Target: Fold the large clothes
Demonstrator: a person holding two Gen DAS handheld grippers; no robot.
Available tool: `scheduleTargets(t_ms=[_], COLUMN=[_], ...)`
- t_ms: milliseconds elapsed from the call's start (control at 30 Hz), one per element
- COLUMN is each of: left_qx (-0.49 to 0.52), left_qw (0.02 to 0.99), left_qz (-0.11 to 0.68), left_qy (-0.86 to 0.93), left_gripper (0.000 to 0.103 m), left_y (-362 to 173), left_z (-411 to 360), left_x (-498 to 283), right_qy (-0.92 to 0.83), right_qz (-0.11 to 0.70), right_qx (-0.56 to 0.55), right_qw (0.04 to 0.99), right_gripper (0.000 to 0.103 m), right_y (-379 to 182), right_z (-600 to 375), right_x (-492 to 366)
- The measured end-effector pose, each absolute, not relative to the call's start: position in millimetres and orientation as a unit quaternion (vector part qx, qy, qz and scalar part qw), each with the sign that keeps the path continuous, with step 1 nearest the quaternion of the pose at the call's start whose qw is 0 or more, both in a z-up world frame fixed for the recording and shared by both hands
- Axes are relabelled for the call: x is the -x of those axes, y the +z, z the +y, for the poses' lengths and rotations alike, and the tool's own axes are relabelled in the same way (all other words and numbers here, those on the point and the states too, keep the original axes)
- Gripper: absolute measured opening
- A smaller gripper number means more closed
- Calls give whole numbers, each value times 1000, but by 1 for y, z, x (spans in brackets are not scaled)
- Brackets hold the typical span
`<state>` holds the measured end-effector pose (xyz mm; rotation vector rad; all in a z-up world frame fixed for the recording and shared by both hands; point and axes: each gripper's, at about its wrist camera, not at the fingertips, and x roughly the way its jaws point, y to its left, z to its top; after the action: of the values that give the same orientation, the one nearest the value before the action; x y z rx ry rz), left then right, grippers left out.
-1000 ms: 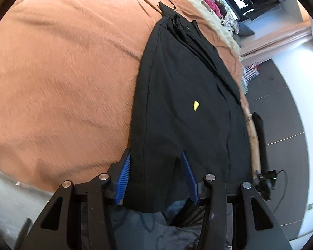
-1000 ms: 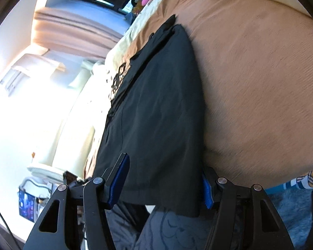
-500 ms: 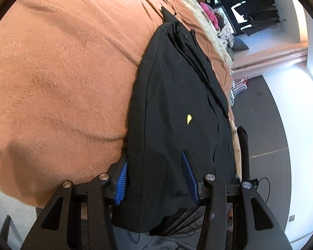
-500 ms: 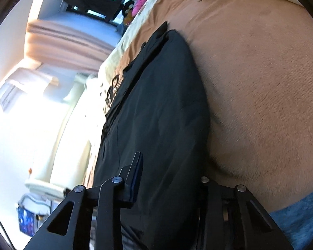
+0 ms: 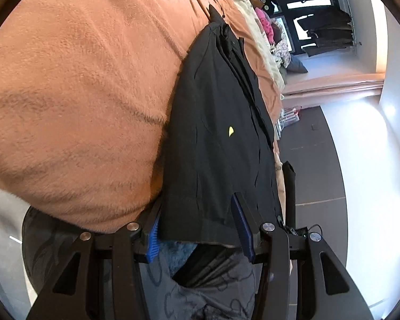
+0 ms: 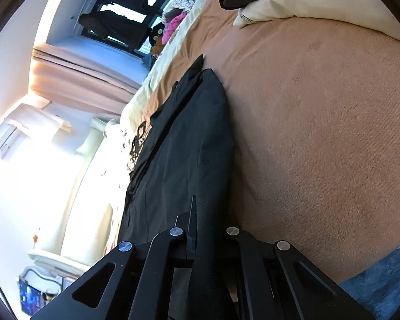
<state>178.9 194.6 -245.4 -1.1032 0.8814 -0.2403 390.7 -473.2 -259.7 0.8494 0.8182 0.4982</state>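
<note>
A long black garment (image 5: 213,133) with a small yellow mark (image 5: 230,130) lies folded lengthwise on the orange-brown blanket (image 5: 80,93) of a bed. Its near hem hangs over the bed's edge. My left gripper (image 5: 197,229) stands open, its blue pads on either side of the hem's left corner and not pressing it. In the right wrist view the same garment (image 6: 186,146) runs away from me, and my right gripper (image 6: 200,213) is shut on the hem's right corner. The cloth drapes over one finger and hides it.
A cream pillow (image 6: 306,5) lies at the bed's far right. Black cables (image 6: 138,138) sit beyond the garment. Dark clothes (image 5: 325,26) hang at the window with a pile of laundry (image 5: 264,24) below. Dark floor (image 5: 314,160) and a person's patterned trousers (image 5: 200,288) are near me.
The right gripper's jaws have closed from wide apart onto the garment's hem. The left gripper has sunk a little at the bed's edge, its jaws unchanged around the hem.
</note>
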Motion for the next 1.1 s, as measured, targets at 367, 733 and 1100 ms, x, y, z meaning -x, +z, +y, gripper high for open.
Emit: scheduleTargets(t_ms=[367, 733, 1100], left_qx=[452, 460, 467], left_qw=[799, 822, 837], left_qz=[397, 335, 283], left_qy=[-8, -20, -30], left_gripper=[8, 6, 6], left_y=[-231, -197, -158], left_z=[191, 204, 214], left_x=[-186, -173, -139], right_qy=[215, 250, 286], right_qz=[398, 374, 349], right_qx=[-401, -373, -350], right_qw=[797, 811, 821], right_gripper=[5, 4, 4], right_y=[-268, -222, -175], right_z=[-475, -461, -455], right_x=[-387, -370, -332])
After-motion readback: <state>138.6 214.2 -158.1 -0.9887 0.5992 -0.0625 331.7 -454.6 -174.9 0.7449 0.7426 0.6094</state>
